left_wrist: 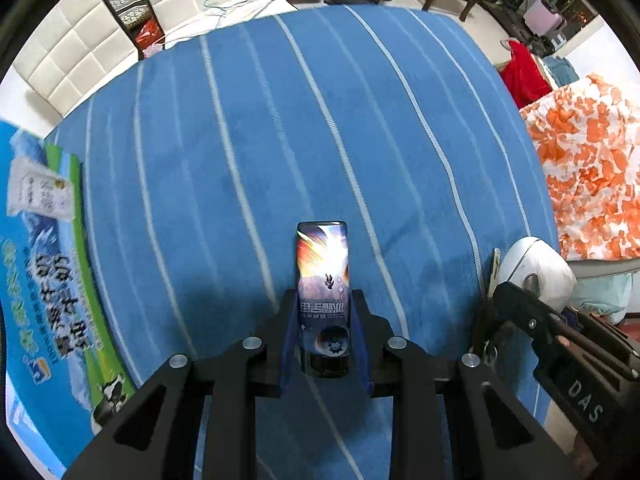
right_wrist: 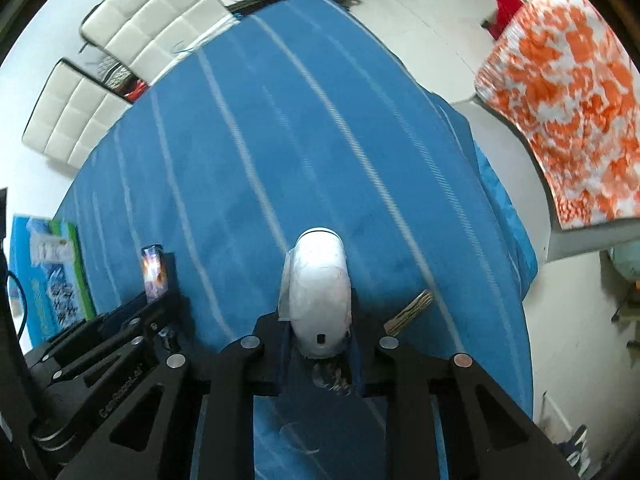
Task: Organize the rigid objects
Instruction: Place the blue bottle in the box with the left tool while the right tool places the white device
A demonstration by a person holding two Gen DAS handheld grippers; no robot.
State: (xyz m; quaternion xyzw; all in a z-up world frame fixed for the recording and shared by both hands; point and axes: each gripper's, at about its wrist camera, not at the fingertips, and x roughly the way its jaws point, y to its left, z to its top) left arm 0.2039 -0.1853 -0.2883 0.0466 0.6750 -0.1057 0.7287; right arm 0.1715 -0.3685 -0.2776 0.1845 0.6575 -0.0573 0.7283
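Two claws over blue striped bed point(left_wrist: 240, 140); white tiled floor point(right_wrist: 440, 32).

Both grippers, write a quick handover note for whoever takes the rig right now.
Left gripper: shut on the printed can, held above the blue striped bedspread.
Right gripper: shut on the white rounded device, also over the bedspread.
The blue and green carton lies at the bed's left edge. A thin wooden piece shows beside the right gripper; whether it rests on the bed is unclear.
Done: both items picked up.
Left: neither is set down yet; destination not evident.
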